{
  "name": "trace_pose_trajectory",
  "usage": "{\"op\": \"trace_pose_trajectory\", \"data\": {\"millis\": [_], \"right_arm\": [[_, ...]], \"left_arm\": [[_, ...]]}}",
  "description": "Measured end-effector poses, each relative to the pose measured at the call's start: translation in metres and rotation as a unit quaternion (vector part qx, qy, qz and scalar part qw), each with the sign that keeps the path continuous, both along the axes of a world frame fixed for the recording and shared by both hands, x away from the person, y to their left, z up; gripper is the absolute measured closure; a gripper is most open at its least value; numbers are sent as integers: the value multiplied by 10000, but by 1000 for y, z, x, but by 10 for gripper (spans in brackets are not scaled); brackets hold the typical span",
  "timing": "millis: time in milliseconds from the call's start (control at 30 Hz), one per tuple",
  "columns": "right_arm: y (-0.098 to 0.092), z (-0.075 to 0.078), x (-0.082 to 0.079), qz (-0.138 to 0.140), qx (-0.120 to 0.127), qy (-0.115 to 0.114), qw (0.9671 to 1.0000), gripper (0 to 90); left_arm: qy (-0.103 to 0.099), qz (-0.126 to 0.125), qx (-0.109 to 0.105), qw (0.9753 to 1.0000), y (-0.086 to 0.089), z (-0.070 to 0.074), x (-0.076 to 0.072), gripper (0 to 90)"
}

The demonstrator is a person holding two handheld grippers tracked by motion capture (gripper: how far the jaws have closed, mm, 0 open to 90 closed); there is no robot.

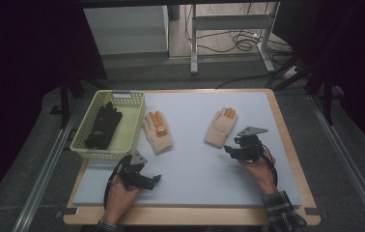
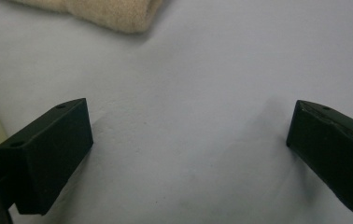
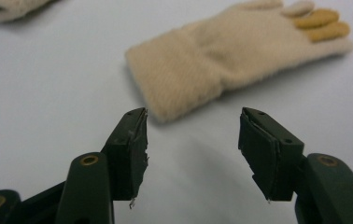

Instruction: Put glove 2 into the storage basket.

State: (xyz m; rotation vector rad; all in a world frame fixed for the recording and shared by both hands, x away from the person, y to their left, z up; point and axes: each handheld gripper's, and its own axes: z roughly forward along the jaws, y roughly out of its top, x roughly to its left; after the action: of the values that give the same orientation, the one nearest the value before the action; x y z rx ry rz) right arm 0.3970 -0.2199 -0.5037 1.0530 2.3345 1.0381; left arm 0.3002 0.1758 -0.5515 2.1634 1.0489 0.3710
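Two cream gloves with orange fingertips lie on the pale mat. The left glove [image 1: 158, 131] rests beside the basket, and its cuff [image 2: 104, 11] shows at the top of the left gripper view. The right glove [image 1: 220, 126] [image 3: 226, 60] lies cuff toward my right gripper [image 1: 232, 149] [image 3: 192, 140], which stands open just short of the cuff with nothing between its jaws. My left gripper [image 1: 154, 180] [image 2: 188, 149] is wide open and low over bare mat, below the left glove. A pair of black gloves [image 1: 103, 125] lies in the green basket [image 1: 133, 117].
The pale blue-grey mat [image 1: 195, 179] covers a wooden table [image 1: 287, 140]. The basket stands at the mat's far left corner. Beyond the table are dark floor, cables [image 1: 241, 41] and a metal frame leg [image 1: 193, 43].
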Motion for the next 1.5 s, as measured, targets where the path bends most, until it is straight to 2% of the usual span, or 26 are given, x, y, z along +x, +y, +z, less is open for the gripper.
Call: {"op": "trace_pose_trajectory", "data": {"millis": [200,300,500,600,800,867,933,1000,1100,1267,1367,1500], "right_arm": [[10,4,26,-102,-62,-20,9999,305],[17,5,40,-191,-15,30,9998,258],[30,5,62,-307,-96,-7,9995,202],[35,0,75,-447,-289,-41,9986,185],[39,-17,92,-485,-302,126,9983,177],[38,-21,95,-479,-305,175,9982,248],[36,-22,97,-440,-251,173,9986,339],[35,-20,94,-414,-270,179,9986,468],[38,-18,91,-461,-390,188,9980,554],[38,-15,86,-388,-433,85,9983,582],[36,-7,78,-237,-499,-17,9985,581],[35,14,59,11,-258,-105,9996,577]], "left_arm": [[1,0,-2,10000,0,0,0,4],[2,0,-3,10000,0,0,0,4],[2,-2,-2,10000,0,0,0,5],[-1,5,-9,10000,0,0,0,4],[-2,7,-12,10000,0,0,0,5],[-1,8,-12,10000,0,0,0,4],[-2,6,-11,10000,0,0,0,4],[-2,6,-11,10000,0,0,0,4],[-2,4,-9,10000,0,0,0,5],[1,0,-6,10000,0,0,0,4],[-4,4,-9,10000,0,0,0,5],[-4,3,-11,10000,0,0,0,5]]}}
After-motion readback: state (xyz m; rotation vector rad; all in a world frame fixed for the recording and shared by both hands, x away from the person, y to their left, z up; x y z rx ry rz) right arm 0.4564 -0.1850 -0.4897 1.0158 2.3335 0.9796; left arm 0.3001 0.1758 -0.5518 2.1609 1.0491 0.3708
